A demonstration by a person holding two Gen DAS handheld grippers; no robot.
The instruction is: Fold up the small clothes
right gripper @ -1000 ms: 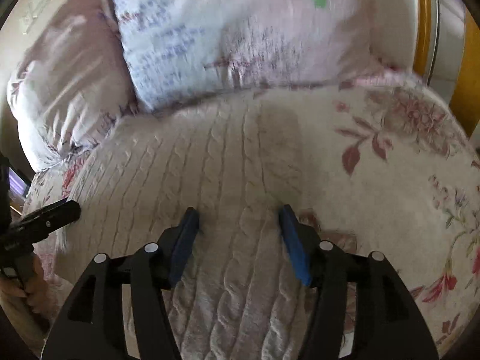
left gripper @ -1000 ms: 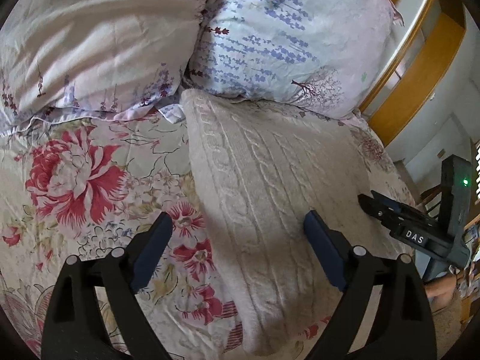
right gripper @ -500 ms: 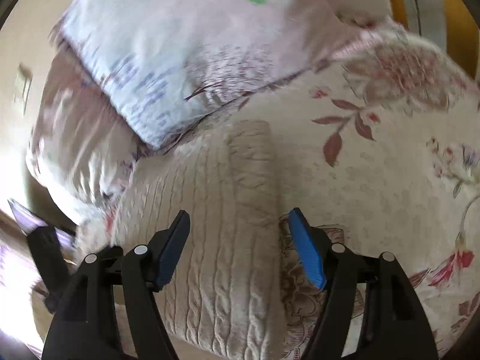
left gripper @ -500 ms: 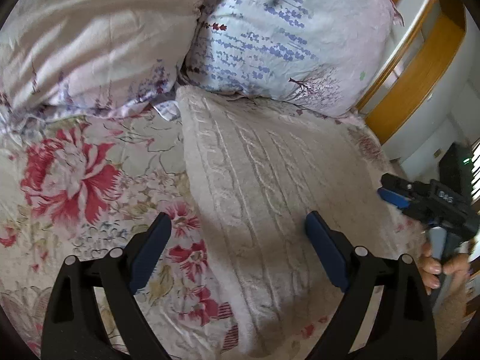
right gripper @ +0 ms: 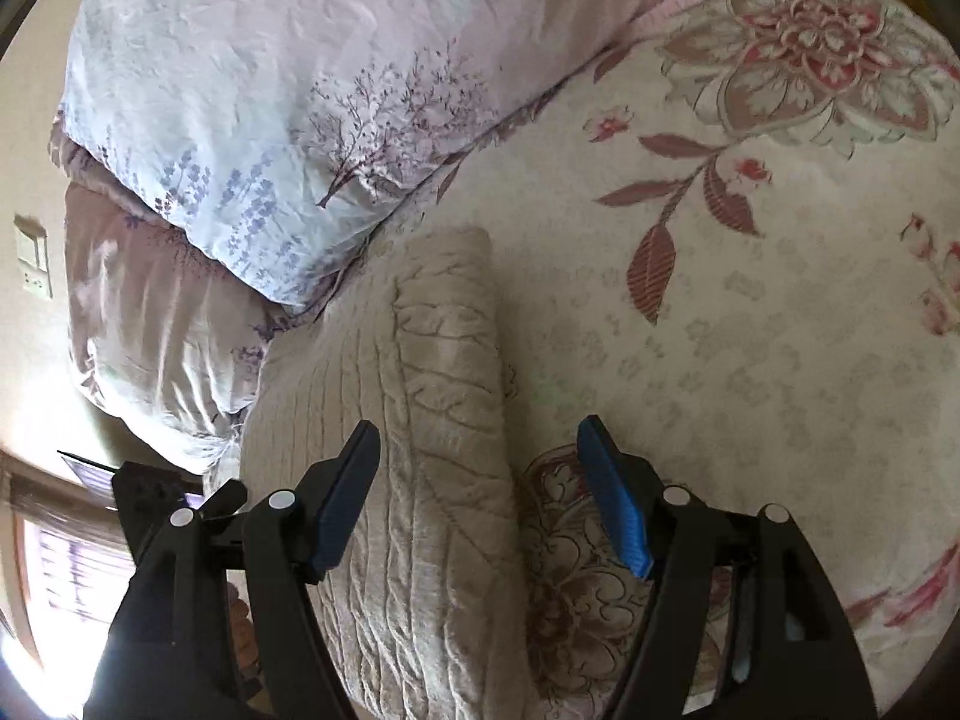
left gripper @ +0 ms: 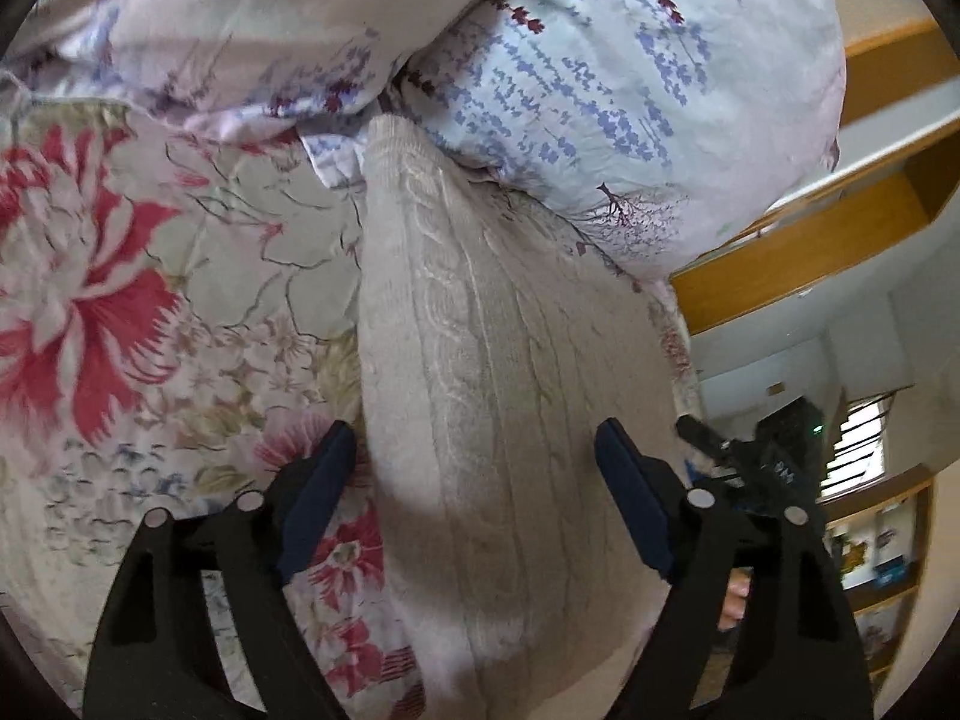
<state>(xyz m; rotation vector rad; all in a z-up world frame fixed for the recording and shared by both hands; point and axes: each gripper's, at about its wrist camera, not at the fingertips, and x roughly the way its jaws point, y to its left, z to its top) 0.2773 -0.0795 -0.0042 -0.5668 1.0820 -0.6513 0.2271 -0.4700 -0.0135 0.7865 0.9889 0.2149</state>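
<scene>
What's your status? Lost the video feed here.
Left gripper open, right gripper open, both empty. Cable-knit sweater lying folded on floral bedspread, top against pillow. Nothing in the way.

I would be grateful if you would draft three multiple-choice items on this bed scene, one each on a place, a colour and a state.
1. Where does the far end of the knitted garment lie?
A. Against the lavender-print pillow
B. Hanging off the foot of the bed
C. Inside a drawer

2. What colour are the pads on the right gripper?
A. Red
B. Blue
C. Yellow

3. What is the state of the left gripper?
A. Shut on the garment
B. Shut on a pillow
C. Open, holding nothing

Answers:
1 A: the garment's narrow far end reaches the pillow's lower edge on the floral bedspread.
2 B: both finger pads show blue in the right wrist view.
3 C: the fingers stand wide apart above the garment, gripping nothing.
</scene>
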